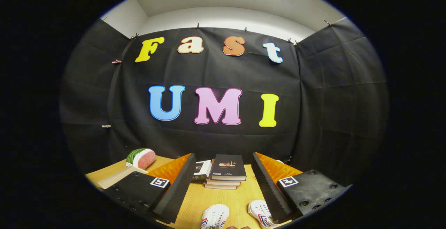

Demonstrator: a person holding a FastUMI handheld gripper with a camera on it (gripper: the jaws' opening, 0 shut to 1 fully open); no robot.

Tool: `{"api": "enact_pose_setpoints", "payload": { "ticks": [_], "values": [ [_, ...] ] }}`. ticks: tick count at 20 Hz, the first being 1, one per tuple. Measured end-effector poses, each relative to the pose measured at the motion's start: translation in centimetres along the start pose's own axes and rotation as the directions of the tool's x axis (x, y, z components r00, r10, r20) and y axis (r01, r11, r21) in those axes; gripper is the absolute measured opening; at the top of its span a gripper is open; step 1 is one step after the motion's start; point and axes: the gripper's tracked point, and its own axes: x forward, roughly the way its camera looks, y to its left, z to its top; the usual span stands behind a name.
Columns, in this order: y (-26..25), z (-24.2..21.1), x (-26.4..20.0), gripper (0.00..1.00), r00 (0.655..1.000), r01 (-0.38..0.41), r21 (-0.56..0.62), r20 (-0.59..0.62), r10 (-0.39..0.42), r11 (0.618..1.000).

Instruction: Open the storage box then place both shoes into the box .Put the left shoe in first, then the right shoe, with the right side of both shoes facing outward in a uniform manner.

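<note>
My gripper point(223, 183) is held above the wooden table point(209, 201), its two fingers spread wide apart with nothing between them. Two white shoes with red and blue stripes lie on the table near me: one shoe point(215, 217) sits between the fingers, the other shoe point(261, 214) lies close against the right finger's inner side. A stack of dark-covered books point(227, 173) rests just beyond the fingers. I can see no storage box from here.
A watermelon slice point(141, 158) sits on a wooden cutting board point(116, 177) beyond the left finger. A small dark box or book point(202, 169) leans beside the book stack. Black cloth walls close the booth behind the table.
</note>
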Motion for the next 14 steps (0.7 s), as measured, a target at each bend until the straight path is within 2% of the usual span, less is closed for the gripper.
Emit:
{"api": "enact_pose_setpoints", "payload": {
  "ticks": [14],
  "values": [
    [0.0,-1.1,0.0,0.97,0.999,0.008,0.044,-0.054,-0.005,0.999]
  ]
}}
